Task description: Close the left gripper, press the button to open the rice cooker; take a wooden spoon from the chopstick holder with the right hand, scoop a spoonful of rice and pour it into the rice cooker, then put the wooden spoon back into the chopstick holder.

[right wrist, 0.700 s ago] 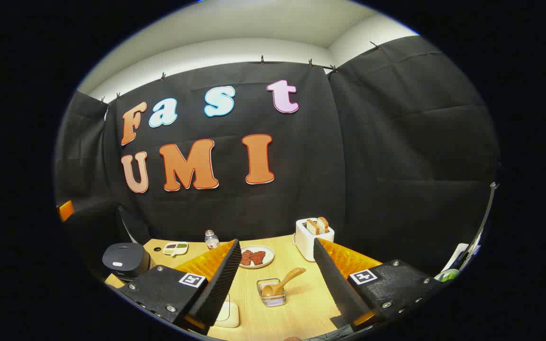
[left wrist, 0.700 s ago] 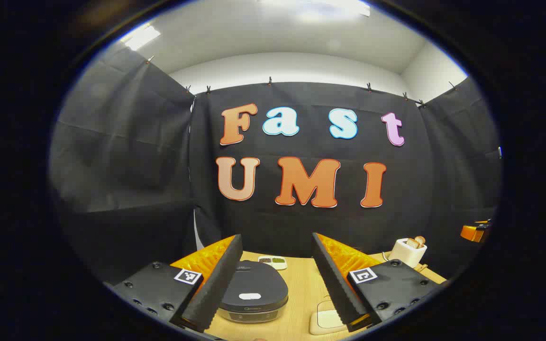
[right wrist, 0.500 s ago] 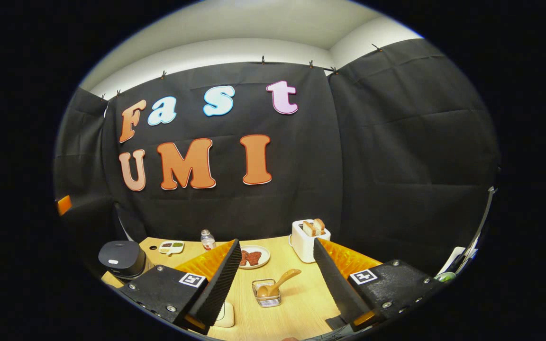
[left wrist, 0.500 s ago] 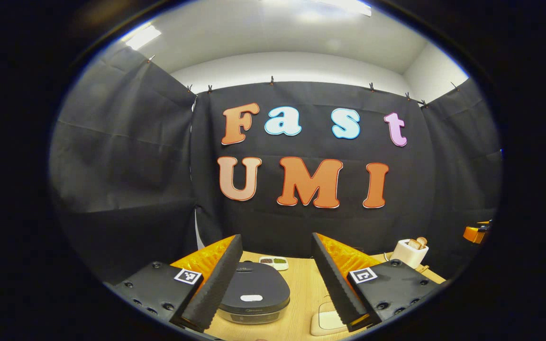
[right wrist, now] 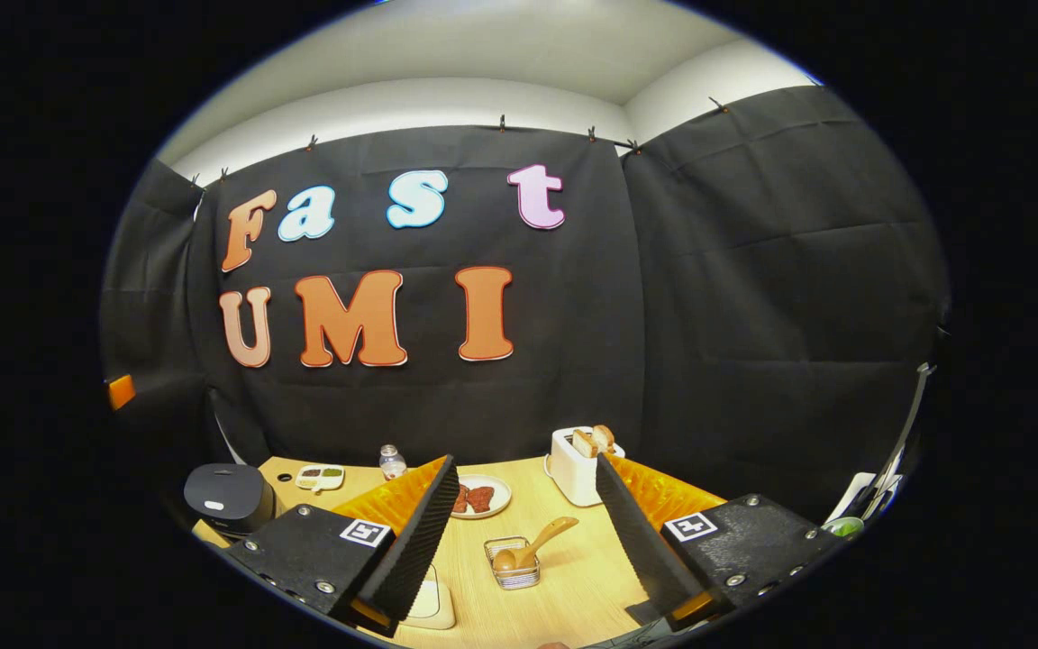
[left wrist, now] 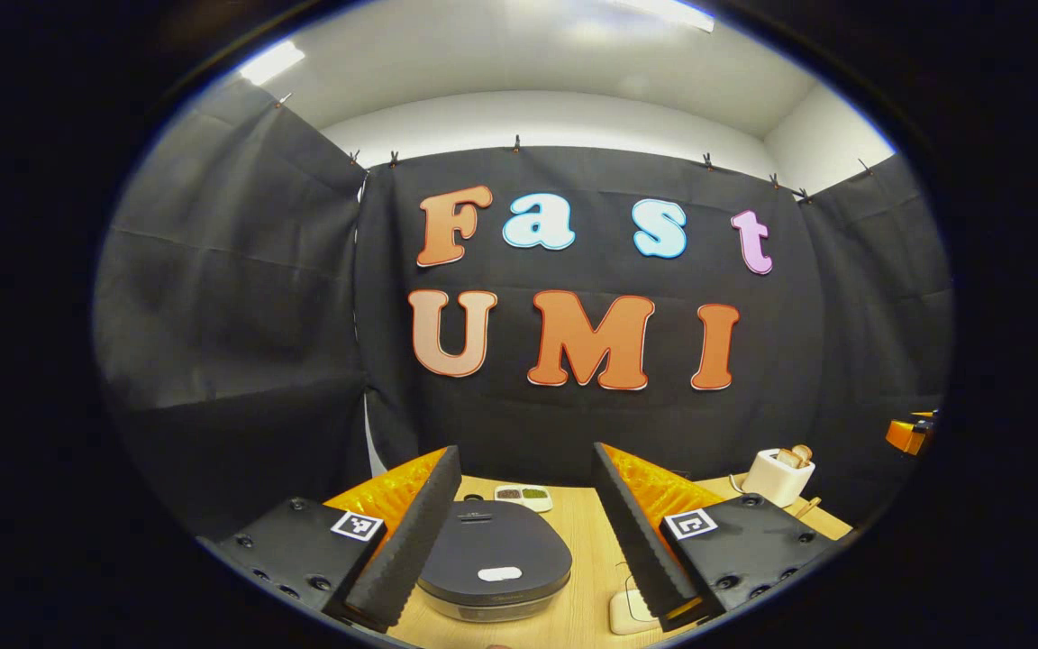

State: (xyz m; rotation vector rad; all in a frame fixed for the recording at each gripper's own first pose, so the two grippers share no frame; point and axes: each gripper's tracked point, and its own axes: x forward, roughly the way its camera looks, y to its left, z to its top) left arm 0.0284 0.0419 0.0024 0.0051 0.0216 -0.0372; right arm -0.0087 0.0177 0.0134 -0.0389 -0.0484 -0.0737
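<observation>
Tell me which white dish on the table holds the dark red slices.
The round white plate, behind the wire holder with the wooden spoon. The small two-compartment white dish, nearer the black rice cooker, holds dark and green fillings instead.

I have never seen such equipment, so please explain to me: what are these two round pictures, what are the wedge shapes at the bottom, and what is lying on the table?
Each picture comes from a camera riding on a hand-held two-finger gripper, looking forward along its fingers. The wedges are those fingers. The left gripper is open above a closed dark rice cooker. The right gripper is open too, facing a wooden spoon leaning in a small wire holder. Nothing is held. On the wooden table there are also a toaster with bread, a plate of reddish food, a small bottle and a divided dish.
</observation>
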